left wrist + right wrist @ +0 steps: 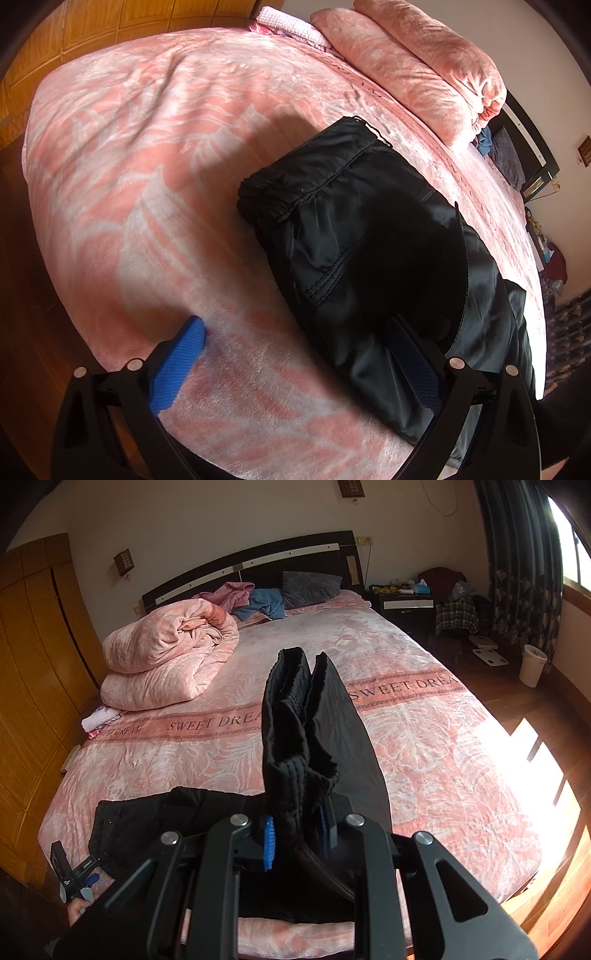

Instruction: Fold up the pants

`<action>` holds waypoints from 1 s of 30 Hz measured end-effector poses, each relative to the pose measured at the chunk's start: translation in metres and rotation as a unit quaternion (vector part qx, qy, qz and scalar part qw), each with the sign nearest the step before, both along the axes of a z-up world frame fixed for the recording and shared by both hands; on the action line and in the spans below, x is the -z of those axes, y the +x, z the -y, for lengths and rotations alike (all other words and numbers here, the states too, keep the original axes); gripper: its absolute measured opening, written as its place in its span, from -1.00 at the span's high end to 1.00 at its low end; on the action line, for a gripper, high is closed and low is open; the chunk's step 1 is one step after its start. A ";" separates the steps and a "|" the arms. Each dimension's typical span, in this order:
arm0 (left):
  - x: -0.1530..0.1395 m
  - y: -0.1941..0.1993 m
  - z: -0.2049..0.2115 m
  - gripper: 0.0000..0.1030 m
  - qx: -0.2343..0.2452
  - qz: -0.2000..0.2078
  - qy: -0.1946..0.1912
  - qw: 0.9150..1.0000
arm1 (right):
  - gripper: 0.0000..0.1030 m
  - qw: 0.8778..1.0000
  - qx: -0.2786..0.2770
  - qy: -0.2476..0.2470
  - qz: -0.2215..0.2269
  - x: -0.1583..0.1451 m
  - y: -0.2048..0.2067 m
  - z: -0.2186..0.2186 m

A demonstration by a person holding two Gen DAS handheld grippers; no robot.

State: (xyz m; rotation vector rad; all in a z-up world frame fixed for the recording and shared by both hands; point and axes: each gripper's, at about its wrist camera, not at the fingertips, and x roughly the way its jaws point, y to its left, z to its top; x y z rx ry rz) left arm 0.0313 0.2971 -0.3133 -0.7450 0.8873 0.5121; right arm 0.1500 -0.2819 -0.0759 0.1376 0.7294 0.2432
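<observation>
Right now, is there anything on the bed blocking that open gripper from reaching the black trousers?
Nothing visible does. The open left gripper hangs just over the shiny black pants on the pink leaf-patterned bedspread, one blue pad already above the fabric. The right gripper is clamped on the pants' other end.

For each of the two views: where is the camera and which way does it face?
Left wrist: on the left gripper, low over the bed, looking at the black pants; jaws open.
Right wrist: on the right gripper, facing the headboard; jaws shut on pants.
Shared: pants, bed, rolled quilt.
</observation>
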 end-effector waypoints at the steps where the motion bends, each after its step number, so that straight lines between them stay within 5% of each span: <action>1: 0.000 0.000 0.000 -0.93 0.000 0.000 0.000 1.000 | 0.67 1.000 -0.003 -0.001 0.000 0.000 0.001 -0.002; 30: 0.003 -0.008 -0.008 -0.92 -0.002 0.025 -0.023 0.999 | 0.66 0.996 -0.060 -0.058 -0.037 0.048 0.005 -0.096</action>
